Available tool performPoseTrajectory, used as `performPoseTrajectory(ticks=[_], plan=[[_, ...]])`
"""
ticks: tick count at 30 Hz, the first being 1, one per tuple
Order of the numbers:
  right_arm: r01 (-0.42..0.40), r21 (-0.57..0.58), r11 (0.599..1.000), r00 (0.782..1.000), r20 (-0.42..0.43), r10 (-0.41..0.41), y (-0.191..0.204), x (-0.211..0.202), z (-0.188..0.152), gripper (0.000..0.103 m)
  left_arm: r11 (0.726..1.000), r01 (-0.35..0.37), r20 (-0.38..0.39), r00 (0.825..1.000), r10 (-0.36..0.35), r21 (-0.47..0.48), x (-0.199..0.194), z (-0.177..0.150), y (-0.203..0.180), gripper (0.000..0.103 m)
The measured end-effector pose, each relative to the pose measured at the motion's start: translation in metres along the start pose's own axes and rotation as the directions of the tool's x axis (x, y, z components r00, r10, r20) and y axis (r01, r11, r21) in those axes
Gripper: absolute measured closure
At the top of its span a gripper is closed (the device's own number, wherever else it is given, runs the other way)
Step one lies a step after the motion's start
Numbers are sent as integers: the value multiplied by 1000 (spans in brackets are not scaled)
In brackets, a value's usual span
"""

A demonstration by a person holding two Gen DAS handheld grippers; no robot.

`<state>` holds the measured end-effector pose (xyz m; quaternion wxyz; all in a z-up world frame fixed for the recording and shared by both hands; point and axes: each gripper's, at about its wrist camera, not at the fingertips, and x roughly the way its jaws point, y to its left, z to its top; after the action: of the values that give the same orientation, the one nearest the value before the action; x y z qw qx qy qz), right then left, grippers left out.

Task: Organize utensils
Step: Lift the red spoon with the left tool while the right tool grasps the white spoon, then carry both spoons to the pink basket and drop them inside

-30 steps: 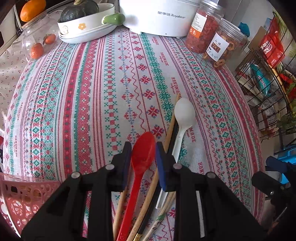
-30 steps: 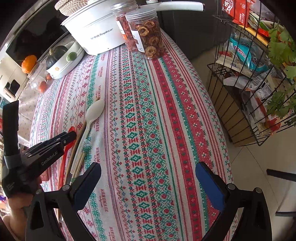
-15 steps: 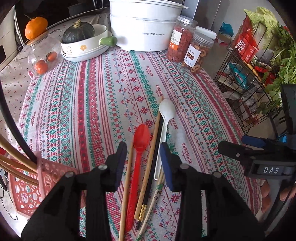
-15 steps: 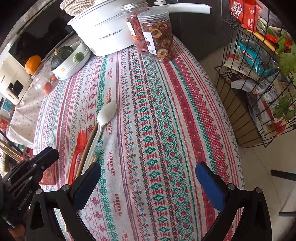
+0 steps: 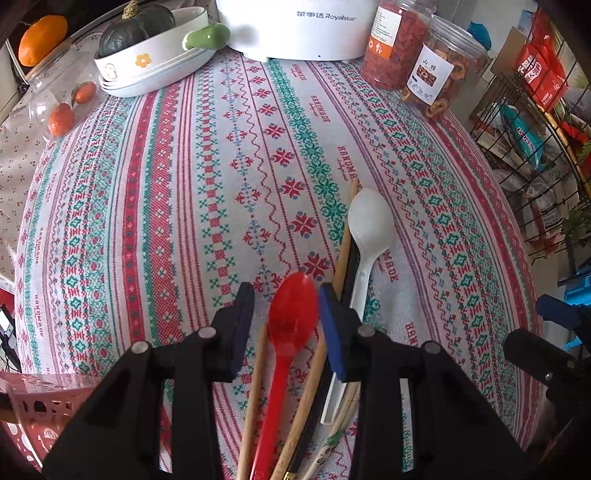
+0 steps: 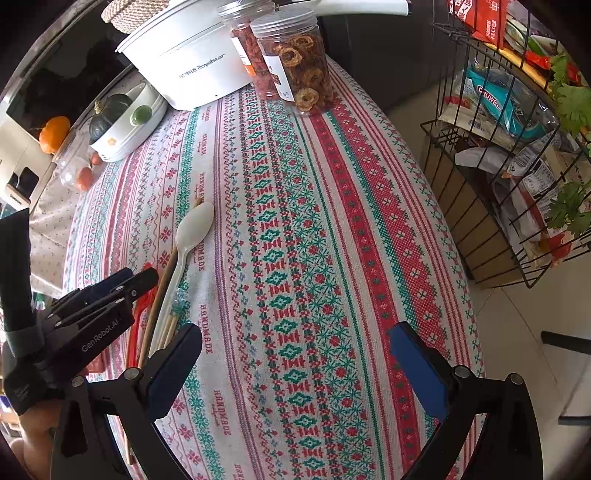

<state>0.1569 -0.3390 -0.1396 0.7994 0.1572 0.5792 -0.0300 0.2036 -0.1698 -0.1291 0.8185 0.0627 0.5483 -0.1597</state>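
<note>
A red plastic spoon [image 5: 291, 325] lies on the patterned tablecloth [image 5: 184, 206] with a white spoon [image 5: 369, 229], wooden chopsticks [image 5: 345, 236] and a black stick beside it. My left gripper [image 5: 286, 314] is open, low over the cloth, its pads either side of the red spoon's bowl without closing on it. In the right wrist view the white spoon [image 6: 192, 229] and the left gripper [image 6: 125, 284] show at the left. My right gripper [image 6: 295, 358] is wide open and empty over the cloth, right of the utensils.
A pink perforated basket [image 5: 26, 406] stands at the near left. At the back are a white Royalstar pot [image 5: 303, 26], two snack jars [image 5: 436, 81], and a dish with a squash [image 5: 147, 55]. A wire rack [image 6: 517, 166] stands off the table's right edge.
My left gripper pulled back and up half a second ago, then came down and forward again around the red spoon's bowl. The right gripper stayed wide open with small shifts.
</note>
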Motion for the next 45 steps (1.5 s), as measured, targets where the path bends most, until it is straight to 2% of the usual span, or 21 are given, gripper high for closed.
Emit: performPoseTrajectory(ticks=[1,5,10,13,16,21,23,25,28,31,35,38,40,42,45], plan=[[-3,-2,1000,1000,0,3,1,0,0,1,1000,-1,-5,1000,1,1,2,0,0,74],[-10,-11,1000,1000,4,10,3,-2,-1,1,1000,-8,20,1000,8,9,-3,-5,0,75],[-16,0,1000,1000,17,16,3,-4,0,1,999,29,133,991,-30,13,-49,-20,1,75],[-37,3,999,999,25,37,7,-6,0,0,998,54,217,975,-57,19,-92,-37,7,75],[-77,0,997,996,34,77,17,-6,1,0,997,68,301,951,-77,38,-134,-58,15,76],[-102,-36,994,992,75,104,42,-2,8,2,993,110,373,920,-118,44,-178,-92,38,76],[-107,-61,992,991,79,111,55,4,12,10,989,139,400,905,-145,43,-189,-104,49,76],[-104,-79,991,991,71,110,65,12,15,27,985,168,423,891,-164,29,-195,-114,60,76],[-98,-96,991,992,64,104,76,25,21,44,974,226,438,876,-204,1,-202,-118,76,76],[-99,-96,991,992,63,105,84,37,29,46,976,218,480,855,-194,7,-210,-123,87,76],[-100,-60,993,993,50,103,89,55,43,48,966,259,485,846,-221,-11,-215,-127,101,76],[-58,-52,997,997,42,60,93,69,49,49,966,260,484,846,-222,-11,-215,-131,106,76],[-5,-86,996,998,67,11,100,72,51,52,966,258,482,848,-219,-16,-215,-133,109,76],[46,-123,991,996,84,-36,107,74,52,65,966,259,482,849,-216,-23,-215,-134,113,76],[49,-137,989,995,92,-37,110,74,50,66,966,255,488,848,-204,-39,-216,-136,119,76]])
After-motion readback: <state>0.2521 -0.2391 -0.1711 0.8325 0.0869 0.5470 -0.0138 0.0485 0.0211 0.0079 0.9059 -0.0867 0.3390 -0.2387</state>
